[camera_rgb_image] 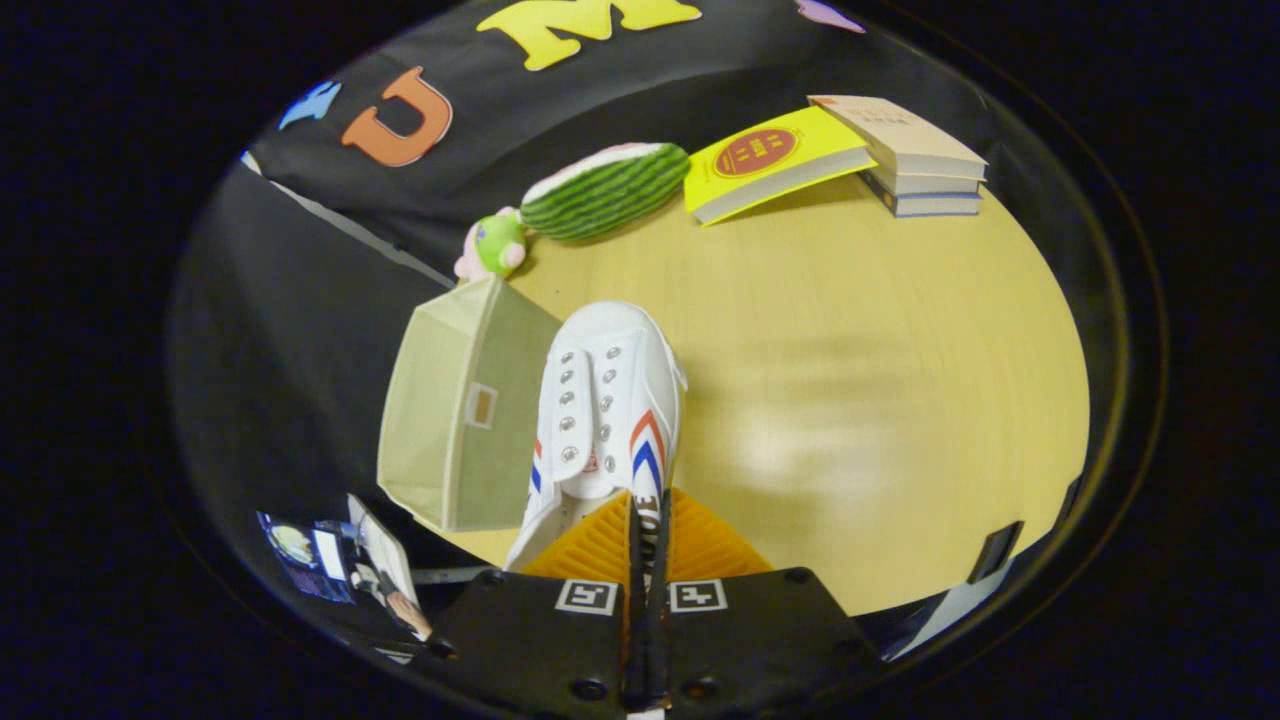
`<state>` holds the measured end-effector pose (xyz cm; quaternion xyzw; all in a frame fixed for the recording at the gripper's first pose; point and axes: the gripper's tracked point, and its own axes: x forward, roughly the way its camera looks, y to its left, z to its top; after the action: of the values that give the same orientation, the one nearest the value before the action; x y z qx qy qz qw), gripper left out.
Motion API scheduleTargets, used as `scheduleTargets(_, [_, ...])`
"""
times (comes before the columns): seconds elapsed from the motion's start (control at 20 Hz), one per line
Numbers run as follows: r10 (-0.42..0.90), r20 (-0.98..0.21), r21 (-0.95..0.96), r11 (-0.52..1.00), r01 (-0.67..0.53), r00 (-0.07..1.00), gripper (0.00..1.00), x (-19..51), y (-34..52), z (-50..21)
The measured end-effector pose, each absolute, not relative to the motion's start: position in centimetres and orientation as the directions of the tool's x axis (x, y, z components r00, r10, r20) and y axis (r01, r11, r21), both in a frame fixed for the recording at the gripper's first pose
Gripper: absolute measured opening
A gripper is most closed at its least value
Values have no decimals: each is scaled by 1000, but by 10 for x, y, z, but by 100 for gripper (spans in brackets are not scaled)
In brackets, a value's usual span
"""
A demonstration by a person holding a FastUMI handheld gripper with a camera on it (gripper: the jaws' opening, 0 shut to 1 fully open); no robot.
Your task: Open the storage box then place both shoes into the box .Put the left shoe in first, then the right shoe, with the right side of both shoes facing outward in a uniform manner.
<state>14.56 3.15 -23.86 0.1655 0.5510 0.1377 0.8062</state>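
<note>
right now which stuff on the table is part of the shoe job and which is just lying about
Part of the job:
- white shoe, its heel edge pinched in the claw, fingers closed on it
- beige storage box, right beside the shoe

Just lying about:
- watermelon toy
- small green and pink plush toy
- yellow book
- stack of books
</note>
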Motion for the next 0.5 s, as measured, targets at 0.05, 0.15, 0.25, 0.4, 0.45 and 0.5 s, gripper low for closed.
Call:
scheduleTargets(0.05, [418,-825,439,898,-35,380,6,146,48,-225])
scheduleTargets(0.15, [429,-792,455,889,-48,434,6,149,80,-201])
scheduleTargets(0.25, [427,-769,455,889,-63,477,6,152,110,-187])
scheduleTargets(0.4, [443,-745,483,874,-54,499,5,154,160,-184])
scheduleTargets(0.45, [448,-740,496,867,-42,501,6,155,173,-189])
scheduleTargets(0.5, [447,-734,509,860,-22,511,6,157,183,-196])
